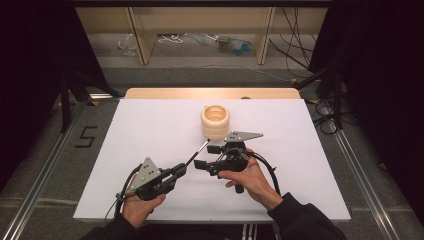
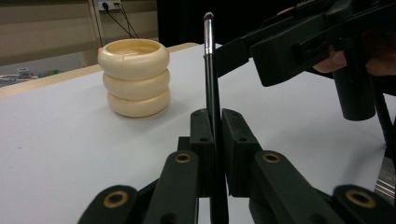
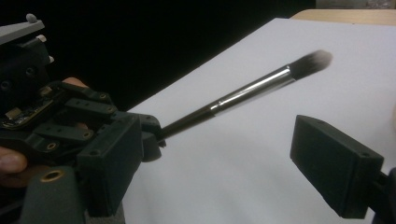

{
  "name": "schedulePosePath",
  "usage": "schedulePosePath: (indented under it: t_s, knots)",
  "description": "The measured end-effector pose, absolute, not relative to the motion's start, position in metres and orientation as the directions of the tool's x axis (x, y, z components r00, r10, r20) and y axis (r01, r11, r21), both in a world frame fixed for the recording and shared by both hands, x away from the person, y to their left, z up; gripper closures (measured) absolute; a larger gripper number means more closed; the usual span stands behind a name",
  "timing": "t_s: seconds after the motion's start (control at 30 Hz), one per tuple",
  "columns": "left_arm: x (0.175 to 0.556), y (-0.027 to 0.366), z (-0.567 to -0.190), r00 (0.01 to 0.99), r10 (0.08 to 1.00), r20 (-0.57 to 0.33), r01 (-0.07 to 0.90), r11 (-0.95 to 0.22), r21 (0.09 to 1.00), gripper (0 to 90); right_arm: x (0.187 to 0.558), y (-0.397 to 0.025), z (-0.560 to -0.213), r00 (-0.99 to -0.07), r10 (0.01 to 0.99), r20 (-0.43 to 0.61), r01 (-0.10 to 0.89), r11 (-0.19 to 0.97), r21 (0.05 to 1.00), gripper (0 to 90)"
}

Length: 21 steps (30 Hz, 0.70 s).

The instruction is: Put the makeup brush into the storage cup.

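A slim black make-up brush (image 1: 197,153) with a silver ferrule is clamped by its handle in my left gripper (image 1: 182,169), which is shut on it. In the left gripper view the brush (image 2: 208,70) stands up from the jaws of the left gripper (image 2: 212,135). Its bristles point toward a cream ribbed holder (image 1: 215,121), also seen as the holder (image 2: 135,77) at the left. My right gripper (image 1: 206,156) is open, one jaw on each side of the brush shaft without touching it. In the right gripper view the brush (image 3: 252,88) crosses above the right gripper's (image 3: 224,163) wide gap.
The white table board (image 1: 150,130) has bare room to the left and right of both hands. A wooden strip (image 1: 210,93) runs along its far edge. Beyond it are shelf legs and loose cables (image 1: 295,55) on the floor.
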<state>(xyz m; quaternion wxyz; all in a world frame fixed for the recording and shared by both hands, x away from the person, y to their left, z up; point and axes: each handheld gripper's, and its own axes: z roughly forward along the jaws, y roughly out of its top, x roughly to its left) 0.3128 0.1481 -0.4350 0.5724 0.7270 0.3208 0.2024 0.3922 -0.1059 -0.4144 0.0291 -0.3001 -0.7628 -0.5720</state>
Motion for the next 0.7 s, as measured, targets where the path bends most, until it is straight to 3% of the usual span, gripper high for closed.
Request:
schedulePosePath:
  t_s: [0.7]
  knots:
    - [0.3099, 0.1451, -0.4336, 0.713, 0.697, -0.076, 0.225, -0.125, 0.966, 83.6, 0.3943, -0.1012, -0.4178, -0.808, 0.388, 0.443, 0.52, 0.117, 0.846, 34.3]
